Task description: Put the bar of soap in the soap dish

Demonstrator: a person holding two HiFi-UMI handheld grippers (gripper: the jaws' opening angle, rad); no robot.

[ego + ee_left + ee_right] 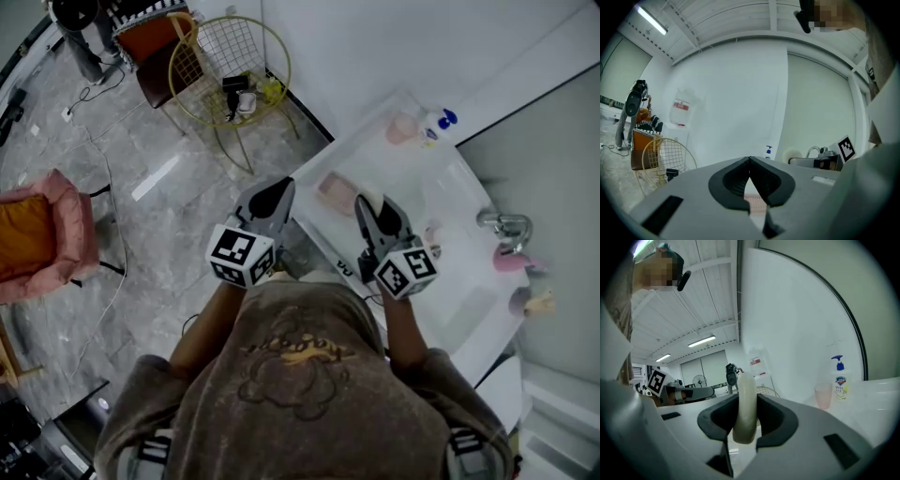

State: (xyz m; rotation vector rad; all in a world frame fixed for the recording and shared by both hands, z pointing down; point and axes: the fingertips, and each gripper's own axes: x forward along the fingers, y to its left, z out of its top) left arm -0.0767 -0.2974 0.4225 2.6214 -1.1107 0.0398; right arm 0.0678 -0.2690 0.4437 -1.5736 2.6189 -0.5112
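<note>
A person in a grey-brown printed T-shirt (300, 375) stands at a white washstand counter (375, 161) and holds both grippers out over its near edge. The right gripper (746, 397) has its jaws clamped on a pale cream, oval bar of soap (743, 423), which stands on its narrow edge between the dark pads with its upper end rising above the jaw tips. In the head view this right gripper (380, 214) hangs above the counter, just to the right of a pink, ribbed rectangular soap dish (335, 192) that lies flat on the white surface, apart from the soap. The left gripper (750, 159) has its jaws closed tip to tip with nothing between them; through the gap below the tips a strip of the soap dish (755, 200) shows. In the head view the left gripper (277, 195) sits beside the dish's left end. Farther back on the counter a translucent pink plastic cup (824, 395) stands just beside a white pump bottle with a blue top (840, 379). A chrome tap (504, 225) stands at the counter's right. On the grey marble floor behind are a yellow wire chair (230, 70) and a pink armchair (52, 234).
</note>
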